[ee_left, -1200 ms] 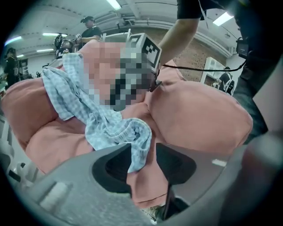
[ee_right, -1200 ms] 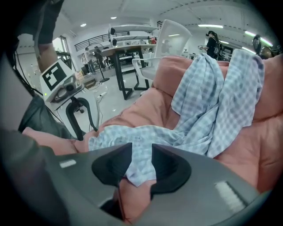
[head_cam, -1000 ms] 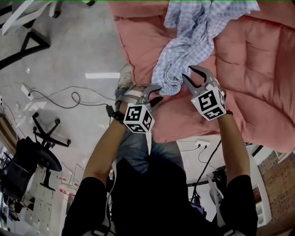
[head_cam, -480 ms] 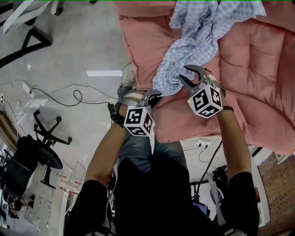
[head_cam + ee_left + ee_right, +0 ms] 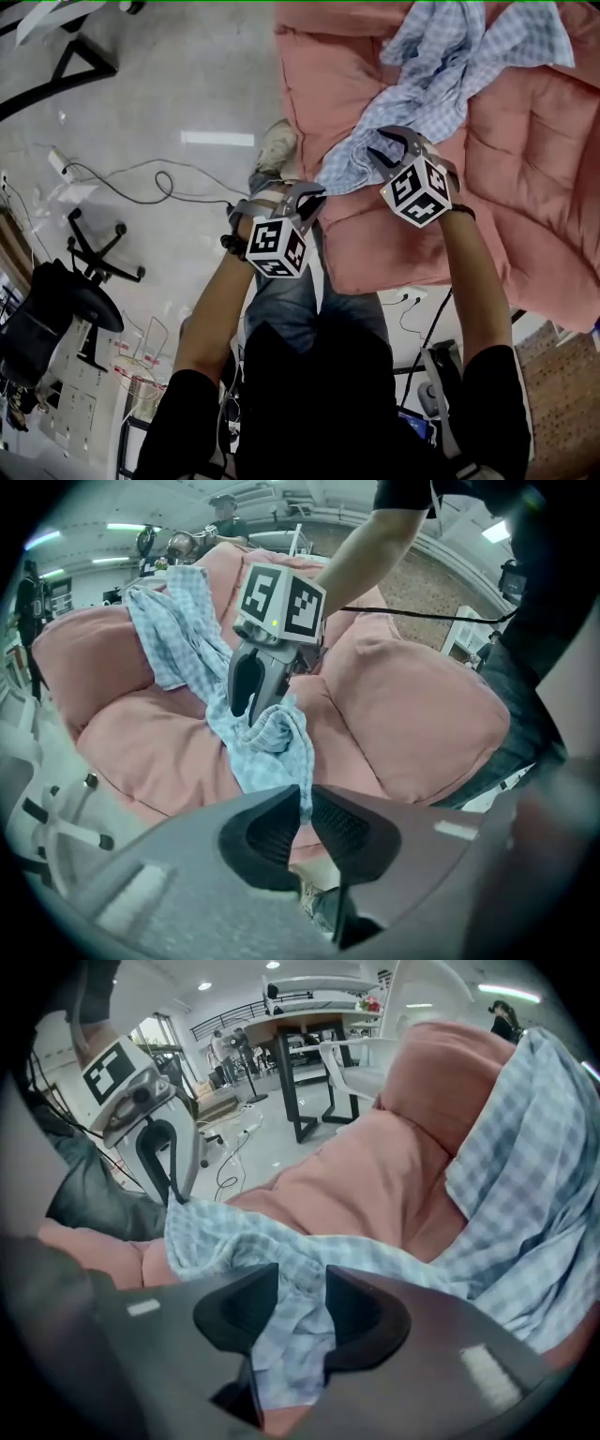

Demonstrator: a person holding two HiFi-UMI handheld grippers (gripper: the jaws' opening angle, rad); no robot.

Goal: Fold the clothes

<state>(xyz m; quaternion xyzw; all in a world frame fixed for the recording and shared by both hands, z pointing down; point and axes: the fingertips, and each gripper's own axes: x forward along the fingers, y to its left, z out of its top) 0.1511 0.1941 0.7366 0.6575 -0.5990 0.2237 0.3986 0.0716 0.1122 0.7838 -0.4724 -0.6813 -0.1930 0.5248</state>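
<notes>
A light blue checked garment (image 5: 450,66) lies crumpled on a pink quilt (image 5: 534,197), with its near end trailing toward the quilt's front edge. My left gripper (image 5: 314,195) has just been closing and is now shut on the thin corner of that near end (image 5: 281,752); the right gripper view shows the left gripper (image 5: 175,1196) pinching the corner. My right gripper (image 5: 386,148) stands open, pointing down into a bunched fold of the garment (image 5: 300,1335). The cloth lies between its jaws. The two grippers are about a hand's width apart.
The quilt's front edge drops to a grey floor (image 5: 169,94) on the left. A cable (image 5: 141,183), a power strip (image 5: 58,161) and a black office chair (image 5: 66,309) are on that floor. The person's shoe (image 5: 277,145) stands by the quilt's corner. A black-legged table (image 5: 309,1044) stands beyond.
The left jaws were open a second ago and have shut on the garment's corner. The right gripper has sunk onto the cloth, closer to the left one.
</notes>
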